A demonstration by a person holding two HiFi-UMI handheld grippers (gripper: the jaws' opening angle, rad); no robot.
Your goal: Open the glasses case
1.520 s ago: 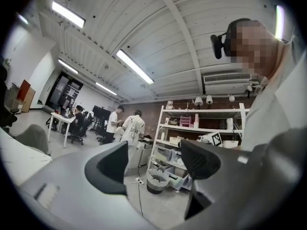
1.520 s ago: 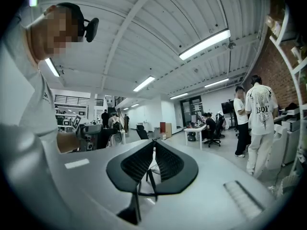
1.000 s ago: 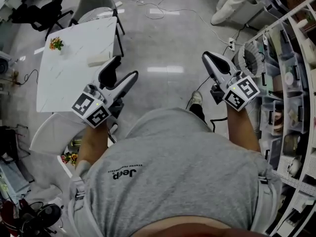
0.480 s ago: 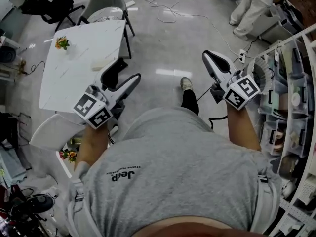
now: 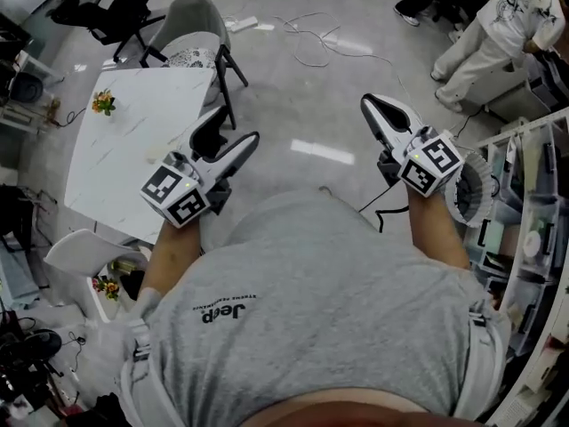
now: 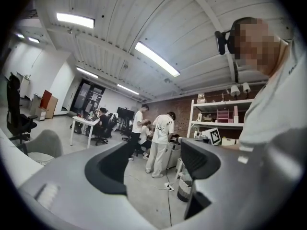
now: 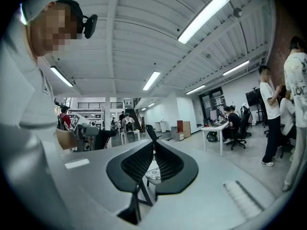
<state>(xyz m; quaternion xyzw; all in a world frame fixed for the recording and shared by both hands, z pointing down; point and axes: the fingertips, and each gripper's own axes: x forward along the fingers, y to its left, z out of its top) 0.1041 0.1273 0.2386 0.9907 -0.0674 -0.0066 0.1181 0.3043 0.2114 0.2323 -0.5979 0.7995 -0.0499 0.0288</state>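
Glasses case couldn't be made out in any view. White table (image 5: 116, 158) sat at the left of the head view, with a small flower bunch (image 5: 103, 102) on its far corner and a grey chair (image 5: 187, 20) beyond it. Left gripper (image 5: 233, 133) overlapped the table's right edge, jaws wide apart, nothing between them. Right gripper (image 5: 373, 109) was over the floor, well apart from the table, jaws together, empty.

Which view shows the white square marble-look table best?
Head view: the white square marble-look table lies nearly whole, the left tongs overlapping one edge. Left gripper view may catch a pale sliver at its left edge; right gripper view shows no table.
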